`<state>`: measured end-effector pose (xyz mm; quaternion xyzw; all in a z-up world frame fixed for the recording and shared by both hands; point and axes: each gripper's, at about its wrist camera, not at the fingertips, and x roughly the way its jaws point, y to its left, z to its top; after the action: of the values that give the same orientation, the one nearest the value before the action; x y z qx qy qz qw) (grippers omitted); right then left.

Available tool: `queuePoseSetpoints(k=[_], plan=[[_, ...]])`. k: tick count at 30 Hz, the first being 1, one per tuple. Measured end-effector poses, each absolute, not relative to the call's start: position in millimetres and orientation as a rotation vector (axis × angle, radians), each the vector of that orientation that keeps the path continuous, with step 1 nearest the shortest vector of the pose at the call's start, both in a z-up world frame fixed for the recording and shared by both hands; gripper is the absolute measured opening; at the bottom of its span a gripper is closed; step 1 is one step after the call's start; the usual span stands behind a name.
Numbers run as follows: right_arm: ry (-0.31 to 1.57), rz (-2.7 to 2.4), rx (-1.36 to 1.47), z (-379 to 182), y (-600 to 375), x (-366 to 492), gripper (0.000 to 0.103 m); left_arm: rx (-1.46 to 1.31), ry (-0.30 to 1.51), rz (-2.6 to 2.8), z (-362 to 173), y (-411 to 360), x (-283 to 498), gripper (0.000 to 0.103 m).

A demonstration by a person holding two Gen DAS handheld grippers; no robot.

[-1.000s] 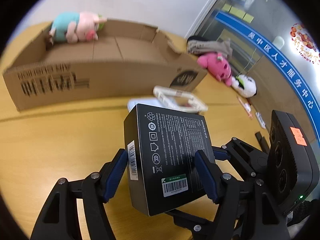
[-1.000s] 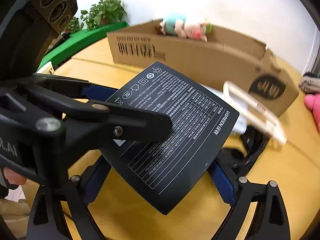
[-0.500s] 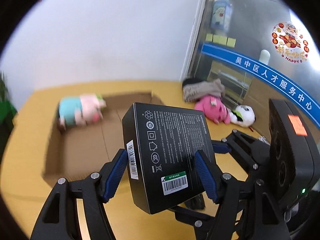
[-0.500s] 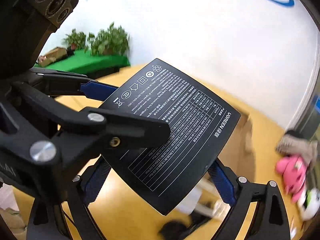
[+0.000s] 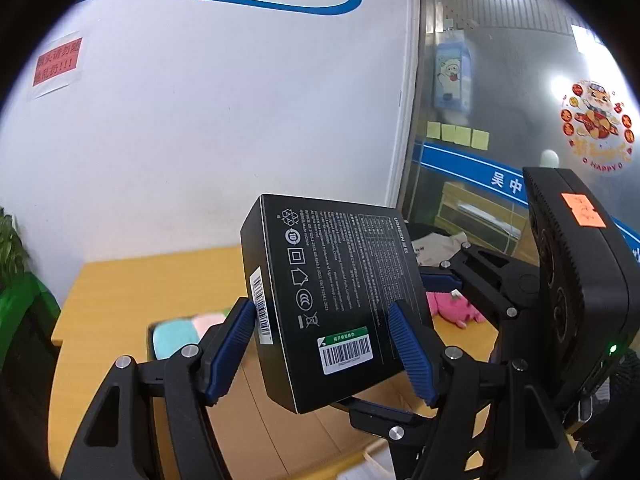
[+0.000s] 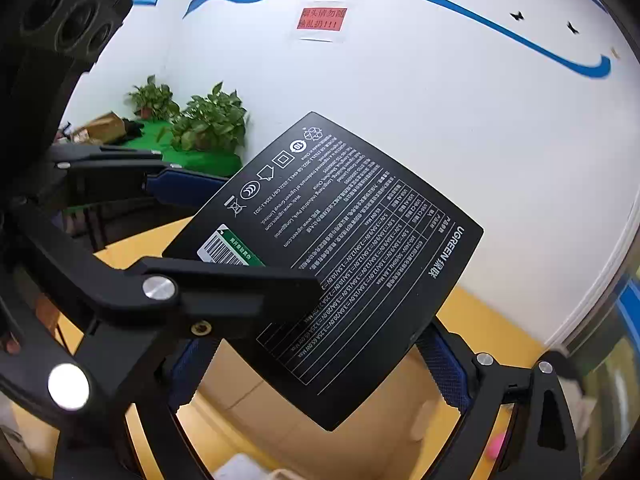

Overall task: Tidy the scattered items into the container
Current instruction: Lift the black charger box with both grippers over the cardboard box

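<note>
The black box (image 5: pixel 340 304) is held in the air above the cardboard container (image 5: pixel 280 416); the left gripper (image 5: pixel 324 344) clamps two opposite edges with its blue pads (image 5: pixel 408 352); the right gripper (image 6: pixel 316 376) grips the same box from another side, jaws set wide on it. A teal-and-pink plush (image 5: pixel 180 334) lies inside the container; a pink plush (image 5: pixel 456 310) rests on the yellow table (image 5: pixel 152 276).

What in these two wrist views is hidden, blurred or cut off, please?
- Left wrist view: the black box covers most of the cardboard container.
- Same view: the teal and pink plush is blurred and half hidden by a finger of the left gripper.
- Right wrist view: the box hides where the right gripper pads press.
</note>
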<state>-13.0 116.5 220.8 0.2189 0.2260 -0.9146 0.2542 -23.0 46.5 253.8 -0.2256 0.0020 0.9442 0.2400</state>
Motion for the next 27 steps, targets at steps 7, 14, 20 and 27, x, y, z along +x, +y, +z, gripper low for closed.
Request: queuePoseSetpoints(k=[7, 14, 20, 27], plan=[[0.642, -2.473, 0.608, 245, 120, -76, 0.097, -0.641, -0.014, 2.593, 273, 52, -87, 0.069], [0.717, -2.438, 0.721, 235, 127, -151, 0.096, -0.762, -0.007, 2.562, 254, 70, -159, 0.068], [0.66, -2.399, 0.892, 179, 142, -218, 0.096, -0.937, -0.083, 2.507, 189, 81, -219, 0.068], [0.652, -2.31, 1.079, 96, 153, -267, 0.095, -1.123, -0.167, 2.404, 109, 92, -260, 0.068]])
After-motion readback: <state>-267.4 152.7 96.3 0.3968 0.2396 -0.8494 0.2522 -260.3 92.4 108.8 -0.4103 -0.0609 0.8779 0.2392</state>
